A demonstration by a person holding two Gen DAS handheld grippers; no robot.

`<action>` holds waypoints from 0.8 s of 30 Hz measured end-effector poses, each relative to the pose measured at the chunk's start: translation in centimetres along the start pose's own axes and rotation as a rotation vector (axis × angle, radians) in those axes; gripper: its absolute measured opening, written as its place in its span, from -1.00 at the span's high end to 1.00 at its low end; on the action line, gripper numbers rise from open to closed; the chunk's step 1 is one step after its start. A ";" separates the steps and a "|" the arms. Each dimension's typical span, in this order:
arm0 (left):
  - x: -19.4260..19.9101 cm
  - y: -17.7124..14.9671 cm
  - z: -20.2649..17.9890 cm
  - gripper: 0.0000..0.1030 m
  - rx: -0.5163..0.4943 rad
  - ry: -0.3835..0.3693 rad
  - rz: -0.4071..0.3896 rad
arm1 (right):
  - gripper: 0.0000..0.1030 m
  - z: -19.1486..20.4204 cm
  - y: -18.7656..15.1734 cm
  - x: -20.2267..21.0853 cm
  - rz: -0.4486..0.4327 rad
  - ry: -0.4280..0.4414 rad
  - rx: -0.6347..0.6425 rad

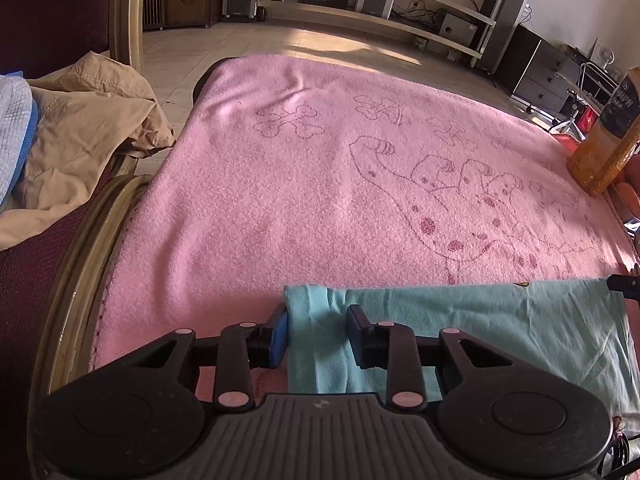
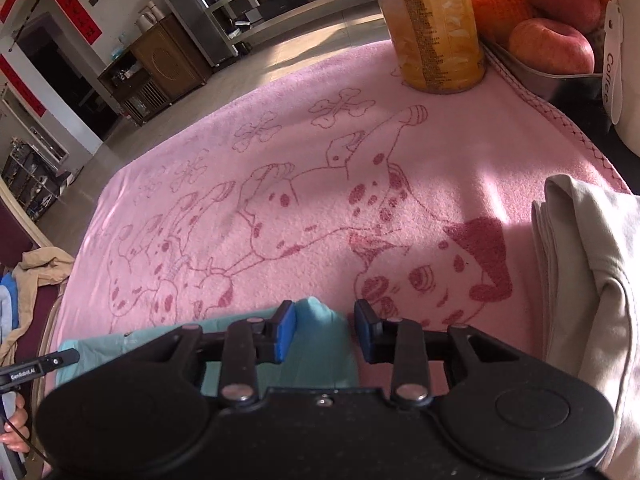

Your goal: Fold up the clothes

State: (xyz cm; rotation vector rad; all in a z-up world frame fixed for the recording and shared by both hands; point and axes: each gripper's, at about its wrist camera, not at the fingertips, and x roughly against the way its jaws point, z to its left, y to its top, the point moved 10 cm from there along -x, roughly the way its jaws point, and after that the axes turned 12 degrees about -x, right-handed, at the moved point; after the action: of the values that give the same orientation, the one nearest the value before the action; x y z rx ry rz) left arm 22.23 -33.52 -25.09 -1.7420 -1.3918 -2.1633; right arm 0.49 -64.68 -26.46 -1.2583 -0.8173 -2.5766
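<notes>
A teal garment [image 1: 480, 332] lies flat along the near edge of the pink blanket [image 1: 304, 184]. My left gripper [image 1: 318, 332] is open, its jaws straddling the garment's left end. In the right wrist view the garment's right end [image 2: 320, 344] bunches up between the jaws of my right gripper [image 2: 325, 330], which is open. The left gripper's tip [image 2: 44, 364] shows at that view's left edge. The garment's near part is hidden under both grippers.
A tan garment [image 1: 84, 140] and a blue cloth [image 1: 12, 136] lie on a chair at left. A folded beige garment [image 2: 592, 272] lies at right. An orange jar [image 2: 436, 24] and a fruit tray [image 2: 548, 72] stand at the far right edge of the blanket [image 2: 280, 208].
</notes>
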 end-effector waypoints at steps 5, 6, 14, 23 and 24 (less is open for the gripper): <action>0.3 0.2 0.1 0.92 0.007 0.013 -0.026 | 0.64 -0.4 0.3 -0.1 -0.015 -0.007 -0.019; 0.6 0.5 -0.1 0.92 -0.011 0.031 -0.041 | 0.83 -0.3 0.3 0.0 -0.023 -0.011 -0.010; 1.7 3.2 -1.2 0.92 -0.174 0.155 -0.149 | 0.90 1.7 2.1 2.0 -0.185 -0.084 0.124; -1.6 2.7 -0.2 0.58 -0.188 0.233 -0.083 | 0.99 -3.3 4.2 -0.1 -0.219 -0.208 -0.021; -1.0 2.7 0.3 0.54 -0.171 0.257 -0.074 | 0.97 -3.9 4.3 0.2 -0.219 -0.213 -0.056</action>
State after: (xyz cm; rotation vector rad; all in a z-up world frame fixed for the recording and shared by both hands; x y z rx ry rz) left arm 24.29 -35.40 -24.27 -1.4116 -1.2607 -2.5048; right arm -0.72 -70.37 -26.47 -1.5613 -0.9783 -2.6807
